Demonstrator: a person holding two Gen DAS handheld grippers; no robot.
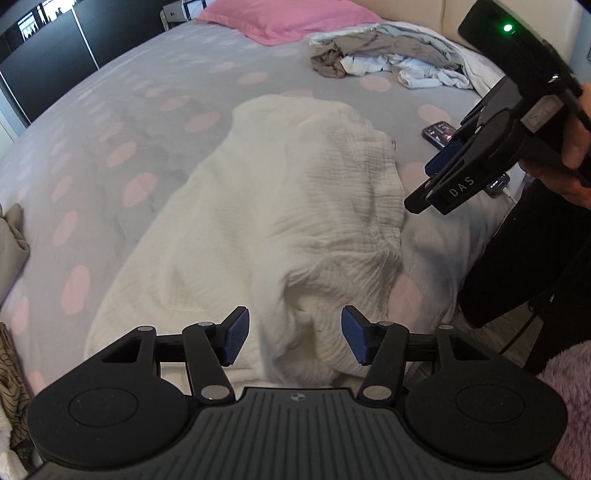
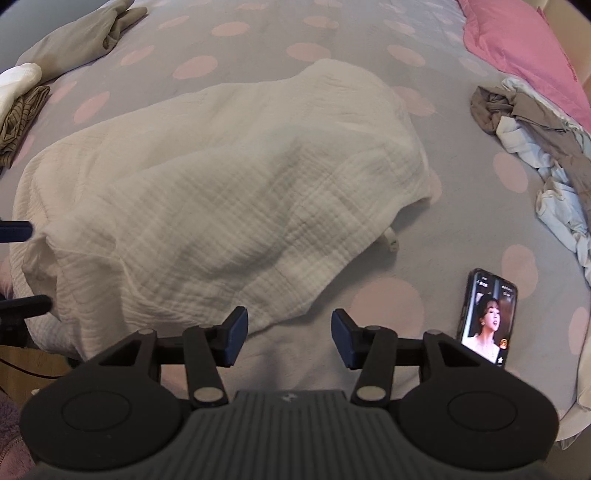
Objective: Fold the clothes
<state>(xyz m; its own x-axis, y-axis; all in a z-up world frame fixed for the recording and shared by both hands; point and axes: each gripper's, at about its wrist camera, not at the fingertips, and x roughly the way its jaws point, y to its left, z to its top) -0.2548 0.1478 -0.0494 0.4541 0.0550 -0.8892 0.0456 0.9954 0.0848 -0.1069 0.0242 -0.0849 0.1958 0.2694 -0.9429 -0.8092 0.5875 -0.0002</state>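
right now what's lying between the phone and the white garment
Nothing: in the right wrist view only bare dotted bedsheet separates the phone from the white garment.

A white crinkled garment (image 2: 207, 192) (partly folded) lies rumpled — spread across the bed.

Illumination soft and even, moderately dim; source not visible. Left wrist view hazy, with blur across the white cloth (image 1: 280, 206) and grey bedspread (image 1: 110, 122). Right wrist view sharper; phone screen (image 2: 489, 319) glows brightly. Green indicator light (image 1: 508, 27) flares. Strong fisheye bending and dark corners in both views.
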